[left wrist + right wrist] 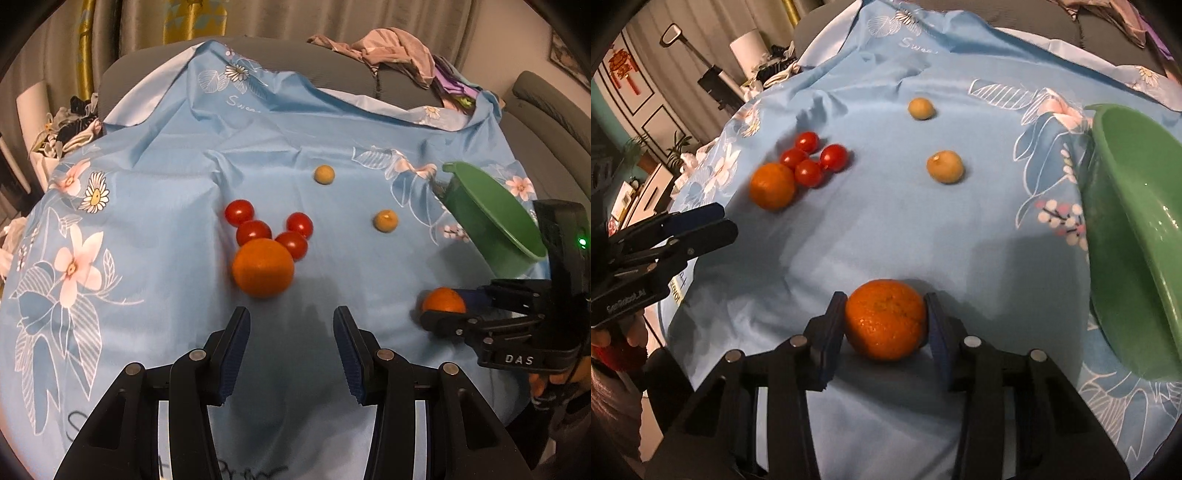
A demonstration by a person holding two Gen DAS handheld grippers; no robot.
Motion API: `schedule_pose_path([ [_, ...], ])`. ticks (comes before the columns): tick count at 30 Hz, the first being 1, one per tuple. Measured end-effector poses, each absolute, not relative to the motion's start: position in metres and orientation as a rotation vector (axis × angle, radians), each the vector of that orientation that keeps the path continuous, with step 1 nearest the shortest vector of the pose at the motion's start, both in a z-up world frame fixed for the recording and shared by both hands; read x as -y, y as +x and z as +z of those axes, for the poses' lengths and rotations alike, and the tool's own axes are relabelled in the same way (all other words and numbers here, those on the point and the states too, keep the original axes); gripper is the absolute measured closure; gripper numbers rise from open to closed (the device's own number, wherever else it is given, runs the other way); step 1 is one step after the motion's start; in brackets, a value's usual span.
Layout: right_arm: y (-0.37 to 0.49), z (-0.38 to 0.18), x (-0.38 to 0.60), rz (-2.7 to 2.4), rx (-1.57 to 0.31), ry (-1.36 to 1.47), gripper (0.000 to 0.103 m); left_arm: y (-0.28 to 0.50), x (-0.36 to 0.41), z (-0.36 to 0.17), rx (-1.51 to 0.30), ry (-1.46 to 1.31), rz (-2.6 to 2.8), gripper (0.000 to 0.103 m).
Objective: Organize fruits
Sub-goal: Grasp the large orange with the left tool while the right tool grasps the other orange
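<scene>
My right gripper (886, 317) is shut on an orange (885, 319) low over the blue cloth; it also shows in the left wrist view (443, 301). My left gripper (291, 332) is open and empty, just short of a second orange (263, 267). Several red cherry tomatoes (271, 230) lie touching that orange on its far side. Two small tan fruits (324, 174) (385, 220) lie further back. A green bowl (1137, 236) stands tilted at the right, beside the right gripper.
The blue flowered cloth (147, 221) covers a rounded table and drops off at the edges. Piled clothes (391, 48) lie on the grey sofa behind. Clutter (70, 125) sits at the far left.
</scene>
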State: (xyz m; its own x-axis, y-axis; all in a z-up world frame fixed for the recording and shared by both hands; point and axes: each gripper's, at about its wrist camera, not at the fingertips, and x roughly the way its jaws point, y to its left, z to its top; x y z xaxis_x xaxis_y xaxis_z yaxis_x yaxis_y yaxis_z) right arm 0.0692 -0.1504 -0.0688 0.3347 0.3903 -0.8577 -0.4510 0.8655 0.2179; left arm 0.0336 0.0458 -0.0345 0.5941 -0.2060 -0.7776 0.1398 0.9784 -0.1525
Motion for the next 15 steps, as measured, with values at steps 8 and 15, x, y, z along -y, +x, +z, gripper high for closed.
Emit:
schedule_pose_path([
  [8,0.079,-0.063,0.156,0.561,-1.073,-0.02,0.06,0.064,-0.042,-0.045,-0.926,-0.01,-0.12,0.057],
  [15,0.082,-0.062,0.156,0.581,-1.062,0.004,0.06,0.08,-0.036,-0.052,-0.928,0.054,-0.092,0.057],
])
